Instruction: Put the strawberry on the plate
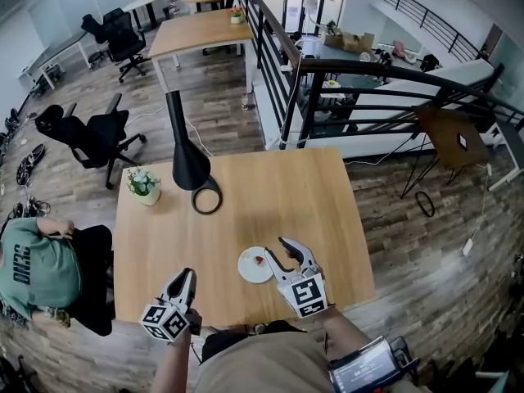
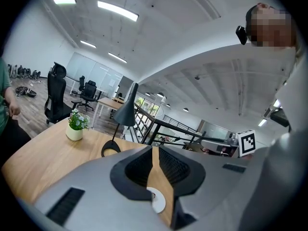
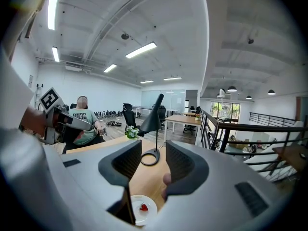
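Strawberry (image 1: 259,260): one, red, lying on the plate (image 1: 248,273), a little toward the rim that faces my right gripper.

Plate: one, small, round, white. It sits flat on the wooden table (image 1: 270,187), near the edge closest to me, and holds nothing but the berry.

Right gripper (image 1: 276,248): in my right hand, low over the table just beside the plate. Its jaws stand apart with nothing between the pads. In the right gripper view, plate and berry show below the gap between the jaws, clear of both.

Left gripper (image 1: 189,275): in my left hand, near the table's front edge and to the left of the plate, apart from it. Its jaws are drawn together at the tips and carry nothing. In the left gripper view only a thin wedge of tabletop and part of the plate show between them.

Desk lamp (image 1: 188,166): one, black, with a ring base, toward the far side of the table.

Potted plant (image 1: 143,182): one, small, in a pale pot, at the far left corner beside the lamp.

Seated person (image 1: 37,268): green shirt, off the table's left side.
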